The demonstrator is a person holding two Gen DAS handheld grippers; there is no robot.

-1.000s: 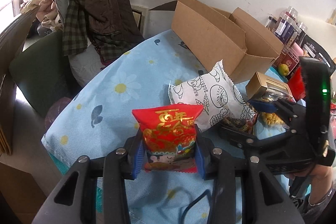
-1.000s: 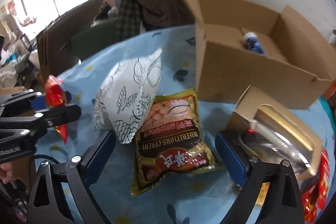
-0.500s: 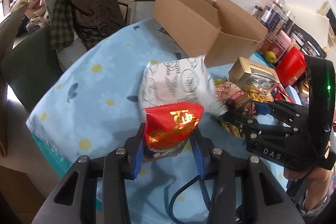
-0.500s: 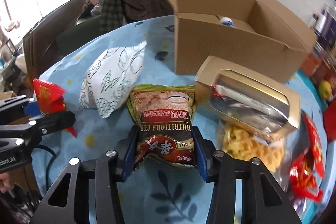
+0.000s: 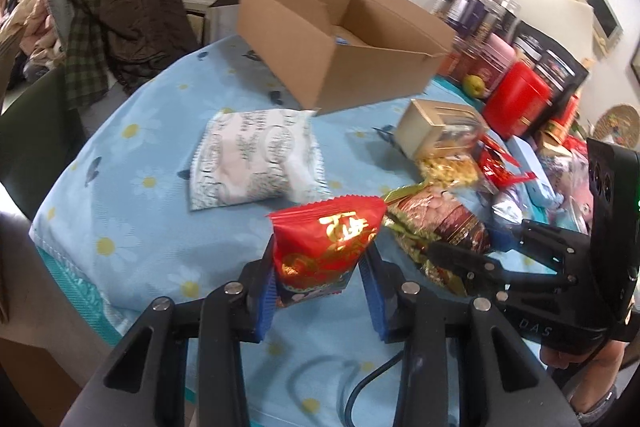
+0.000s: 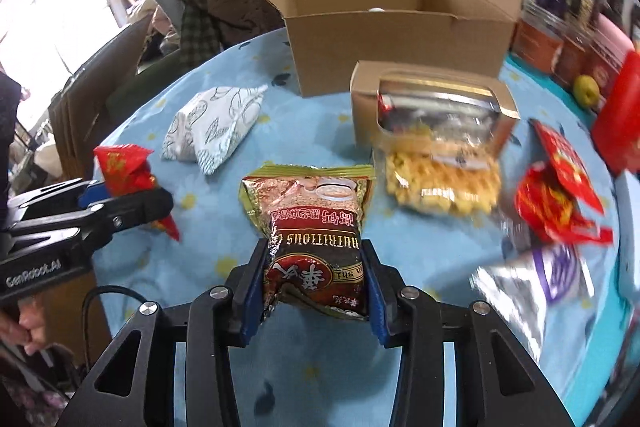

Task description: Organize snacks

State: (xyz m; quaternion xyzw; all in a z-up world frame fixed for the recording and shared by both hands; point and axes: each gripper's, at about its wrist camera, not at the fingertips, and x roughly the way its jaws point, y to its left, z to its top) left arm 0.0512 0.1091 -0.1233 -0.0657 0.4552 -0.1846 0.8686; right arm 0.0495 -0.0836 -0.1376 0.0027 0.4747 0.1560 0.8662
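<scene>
- Jaws of the left gripper (image 5: 320, 281) clamped on a small red snack packet (image 5: 326, 247), closing a little tighter just now, packet upright and lifted clear of the counter (image 5: 132, 195).
- Jaws of the right gripper (image 6: 316, 285) squeezed onto a brown cereal packet (image 6: 314, 227), having just closed in around it, its lower end crumpled between the blue pads.
- White patterned pouch (image 5: 254, 159) flat on the daisy-print cloth, near the open cardboard box (image 5: 340, 43).
- Small windowed carton (image 6: 432, 107) in front of that box, touching a clear bag of yellow snacks (image 6: 440, 183).
- More red packets (image 6: 556, 195) and a silver-purple one (image 6: 532, 279) at the right, blurred.
- Red tin (image 5: 516, 99) and jars (image 5: 476, 7) by the wall.
</scene>
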